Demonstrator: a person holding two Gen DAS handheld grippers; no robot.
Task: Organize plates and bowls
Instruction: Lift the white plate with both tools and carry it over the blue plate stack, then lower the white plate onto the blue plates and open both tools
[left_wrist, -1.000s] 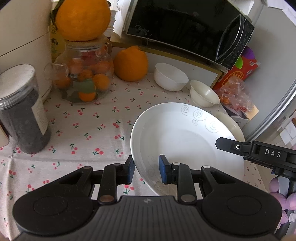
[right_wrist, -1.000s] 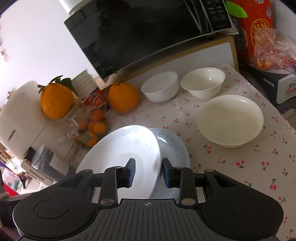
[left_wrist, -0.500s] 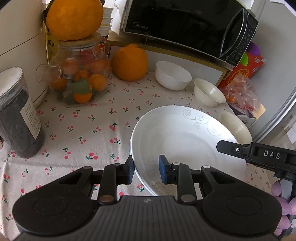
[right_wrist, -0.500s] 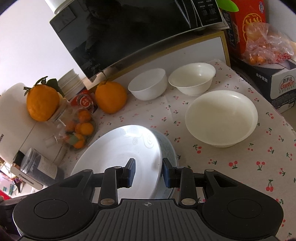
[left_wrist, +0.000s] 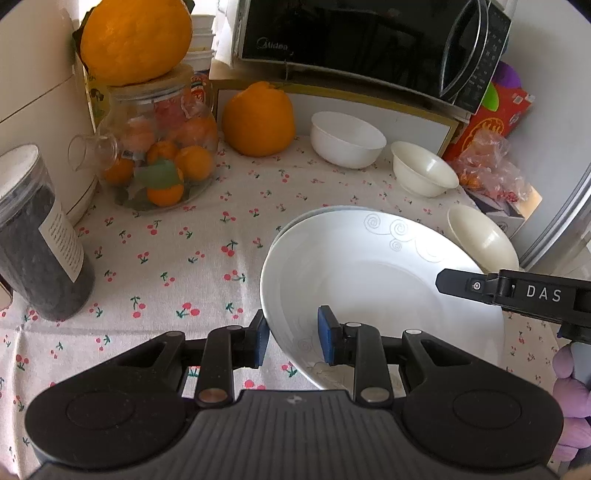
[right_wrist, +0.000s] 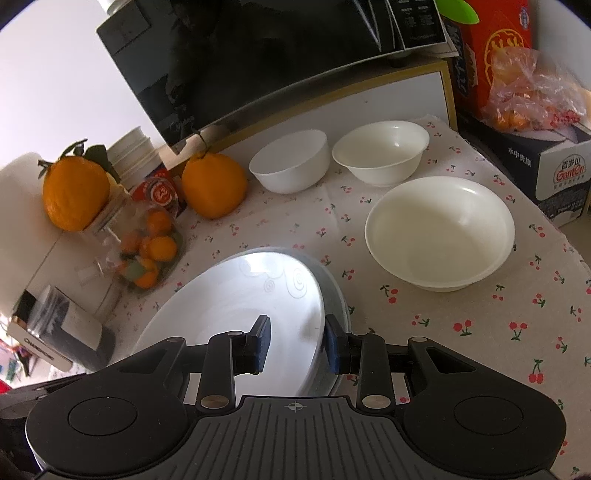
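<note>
A white plate with swirl marks (left_wrist: 369, 266) (right_wrist: 236, 295) hangs just over a second, greyish plate (right_wrist: 334, 291) (left_wrist: 314, 211) that lies on the cherry-print tablecloth (left_wrist: 166, 258). My left gripper (left_wrist: 293, 338) is shut on the white plate's near left rim. My right gripper (right_wrist: 297, 343) is shut on its right rim, and one of its fingers (left_wrist: 461, 284) reaches over the plate in the left wrist view. A large cream bowl (right_wrist: 439, 232) (left_wrist: 480, 240) stands to the right. A white bowl (right_wrist: 290, 162) (left_wrist: 345, 140) and a small cream bowl (right_wrist: 380, 153) (left_wrist: 424, 173) stand at the back.
A black microwave (left_wrist: 369, 40) sits on a stand at the back, with a big orange (left_wrist: 258, 118) below it. A glass jar of fruit (left_wrist: 159, 155) and a dark canister (left_wrist: 37, 236) stand on the left. Boxes and a bag (right_wrist: 554, 166) crowd the right edge.
Both views have tilted a little. The held plate has settled flatter over the plate beneath, whose far rim now shows in the left wrist view. Both grips are unchanged.
</note>
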